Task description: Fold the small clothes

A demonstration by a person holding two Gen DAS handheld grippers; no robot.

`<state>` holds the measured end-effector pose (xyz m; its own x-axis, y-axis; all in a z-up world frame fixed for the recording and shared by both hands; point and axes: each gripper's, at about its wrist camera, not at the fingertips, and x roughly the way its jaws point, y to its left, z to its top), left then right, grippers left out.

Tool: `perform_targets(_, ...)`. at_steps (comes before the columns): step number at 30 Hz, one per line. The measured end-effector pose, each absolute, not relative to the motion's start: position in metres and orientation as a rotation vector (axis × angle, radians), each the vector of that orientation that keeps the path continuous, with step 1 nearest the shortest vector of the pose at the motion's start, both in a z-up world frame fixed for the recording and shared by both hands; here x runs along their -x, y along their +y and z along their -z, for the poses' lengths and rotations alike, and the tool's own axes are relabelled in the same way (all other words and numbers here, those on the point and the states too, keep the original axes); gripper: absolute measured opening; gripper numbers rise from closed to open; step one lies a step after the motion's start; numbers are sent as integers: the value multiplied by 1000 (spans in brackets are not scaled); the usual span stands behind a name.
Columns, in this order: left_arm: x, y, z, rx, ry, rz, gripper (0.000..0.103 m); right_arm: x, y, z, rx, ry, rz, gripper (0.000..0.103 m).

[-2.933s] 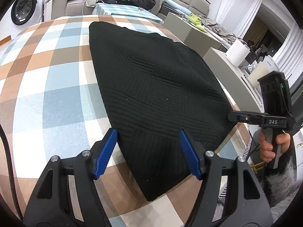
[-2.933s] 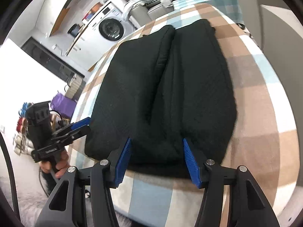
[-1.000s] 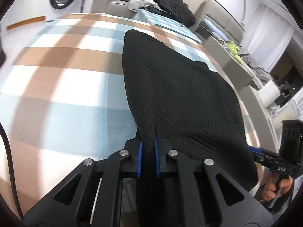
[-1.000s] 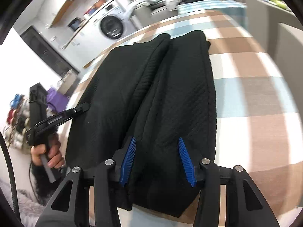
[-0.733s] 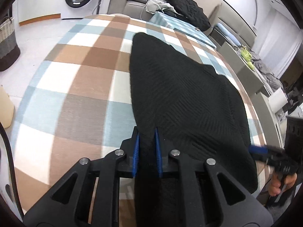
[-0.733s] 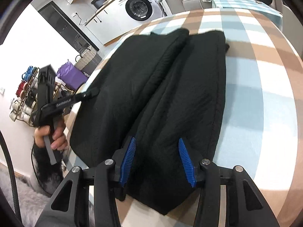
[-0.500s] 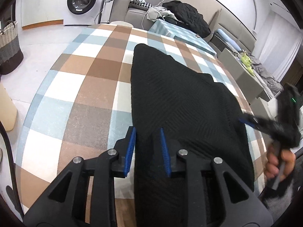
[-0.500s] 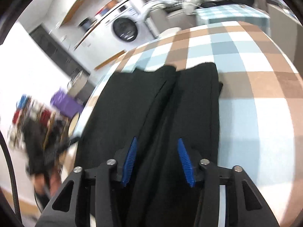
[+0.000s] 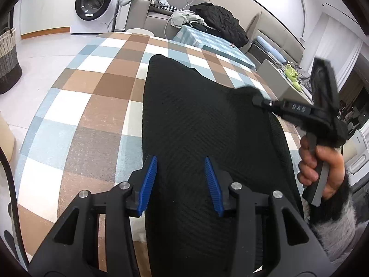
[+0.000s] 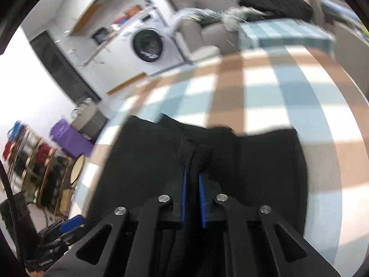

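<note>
A black knit garment (image 9: 203,124) lies lengthwise on the checked tablecloth (image 9: 92,106). My left gripper (image 9: 181,180) hovers over its near end. Its jaws are opening; the cloth lies beneath them and the blue pads (image 9: 148,182) do not press it. In the left wrist view my right gripper (image 9: 257,100), held by a hand (image 9: 322,168), reaches the garment's right edge. In the blurred right wrist view, my right gripper (image 10: 192,182) is shut on a raised fold of the black garment (image 10: 143,161). The left gripper (image 10: 69,225) shows at the bottom left there.
Beyond the table stand a washing machine (image 9: 96,4), a sofa (image 9: 159,23) heaped with clothes, and a small checked table (image 9: 207,43). A woven basket (image 9: 8,57) sits on the floor at left. A grey unit (image 9: 288,85) stands close on the right.
My left jaws, shut on the garment's near end a second ago, have let go and spread. My right gripper has travelled forward along the garment and shut on a fold of it.
</note>
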<state>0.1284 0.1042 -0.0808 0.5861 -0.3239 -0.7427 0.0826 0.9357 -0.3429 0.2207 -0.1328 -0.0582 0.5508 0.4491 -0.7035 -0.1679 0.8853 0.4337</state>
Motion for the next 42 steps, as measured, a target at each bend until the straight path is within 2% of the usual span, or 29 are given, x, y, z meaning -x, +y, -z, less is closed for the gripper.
perform_targets(3, -130, 101, 81, 281, 918, 250, 40, -228, -128, 50, -295, 871, -386, 8)
perform_targets(5, -129, 98, 82, 273, 921, 256, 40, -243, -129, 67, -268, 924, -309, 9)
perform_targets(6, -129, 95, 83, 268, 924, 263, 40, -248, -130, 79, -249, 974, -251, 16)
perform_targets(8, -128, 91, 83, 260, 931, 273, 40, -247, -130, 87, -250, 1014, -229, 21)
perform_targets(9, -128, 90, 83, 259, 933, 274, 40, -240, -133, 83, -257, 997, -242, 30)
perform_targets(10, -128, 89, 84, 257, 936, 278, 40, -234, -138, 77, -274, 994, -265, 45)
perform_targets(12, -127, 86, 84, 256, 938, 288, 41, -222, -151, 72, -330, 1010, -294, 55)
perform_targets(17, -127, 82, 87, 252, 951, 301, 41, -194, -164, 82, -453, 1120, -453, 55)
perform_targets(25, -123, 78, 87, 237, 956, 291, 41, -204, -142, 85, -344, 1035, -458, 53)
perform_targets(26, -122, 78, 86, 238, 954, 289, 41, -207, -139, 86, -330, 1023, -451, 47)
perform_targets(27, -121, 79, 86, 241, 952, 289, 41, -209, -136, 86, -315, 1010, -440, 26)
perform_targets(28, -121, 80, 85, 245, 949, 290, 41, -210, -133, 87, -304, 1015, -447, 15)
perform_targets(33, -116, 88, 67, 269, 912, 300, 41, -195, -144, 40, -344, 951, -505, 11)
perform_targets(35, -114, 90, 59, 264, 894, 309, 44, -182, -153, 9, -315, 940, -479, 11)
perform_targets(36, -113, 89, 56, 261, 884, 308, 49, -179, -157, 2, -303, 941, -455, 11)
perform_targets(37, -113, 89, 55, 259, 873, 309, 53, -178, -163, 0, -301, 949, -426, 11)
perform_targets(39, -114, 88, 56, 252, 868, 313, 54, -183, -172, 10, -287, 975, -357, 12)
perform_targets(42, -116, 85, 64, 237, 898, 300, 54, -199, -185, 54, -336, 1082, -285, 13)
